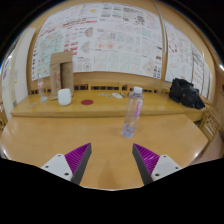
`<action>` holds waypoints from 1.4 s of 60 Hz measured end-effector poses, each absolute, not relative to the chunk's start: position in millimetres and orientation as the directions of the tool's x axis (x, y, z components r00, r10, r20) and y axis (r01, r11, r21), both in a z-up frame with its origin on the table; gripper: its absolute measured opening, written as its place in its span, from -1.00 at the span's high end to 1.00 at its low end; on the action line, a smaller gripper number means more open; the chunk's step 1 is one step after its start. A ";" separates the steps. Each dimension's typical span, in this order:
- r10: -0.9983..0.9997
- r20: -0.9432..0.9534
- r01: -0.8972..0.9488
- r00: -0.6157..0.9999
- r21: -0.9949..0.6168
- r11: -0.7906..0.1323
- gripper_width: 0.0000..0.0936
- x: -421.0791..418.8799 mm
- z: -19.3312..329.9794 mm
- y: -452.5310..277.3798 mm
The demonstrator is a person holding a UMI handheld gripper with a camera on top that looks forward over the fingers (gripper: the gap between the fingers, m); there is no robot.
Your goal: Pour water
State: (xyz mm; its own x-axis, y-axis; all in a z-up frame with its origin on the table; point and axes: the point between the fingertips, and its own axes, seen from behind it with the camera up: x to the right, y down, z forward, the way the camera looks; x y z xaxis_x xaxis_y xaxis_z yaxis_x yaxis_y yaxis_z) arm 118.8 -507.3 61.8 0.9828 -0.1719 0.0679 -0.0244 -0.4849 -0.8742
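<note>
A clear plastic water bottle (132, 112) with a pale cap stands upright on the wooden table (100, 135), ahead of my fingers and a little right of the middle. A white cup (65, 97) stands farther back on the left. My gripper (112, 160) is open and empty, its purple pads (76, 157) spread wide above the table's near part. Nothing lies between the fingers.
A brown cardboard box (62, 71) stands behind the cup. A small red disc (87, 101) lies on the table at the back. A black bag (186, 93) sits at the far right. Posters cover the wall behind.
</note>
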 end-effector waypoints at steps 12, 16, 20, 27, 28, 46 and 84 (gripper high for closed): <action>-0.175 0.036 -0.037 0.984 -0.917 -0.396 -0.81 203.7 48.2 -389.8; -0.159 0.036 -0.026 0.987 -0.930 -0.367 -0.79 218.5 43.5 -354.3; -0.150 0.041 -0.014 0.988 -0.937 -0.349 -0.76 231.3 34.9 -323.6; -0.146 0.041 -0.010 0.988 -0.945 -0.328 -0.47 243.3 29.9 -293.7; -0.144 0.042 -0.007 0.989 -0.947 -0.323 -0.36 243.9 30.0 -290.6; -0.154 0.031 -0.014 0.988 -0.958 -0.287 0.27 248.6 32.6 -276.8; -0.295 0.842 0.791 0.452 -0.531 -0.305 0.27 202.7 299.9 -135.1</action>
State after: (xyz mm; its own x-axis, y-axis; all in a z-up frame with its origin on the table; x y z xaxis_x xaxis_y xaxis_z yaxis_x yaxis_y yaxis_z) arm 202.7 -135.1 299.9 0.4518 -0.2955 0.8418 0.7905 -0.3047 -0.5313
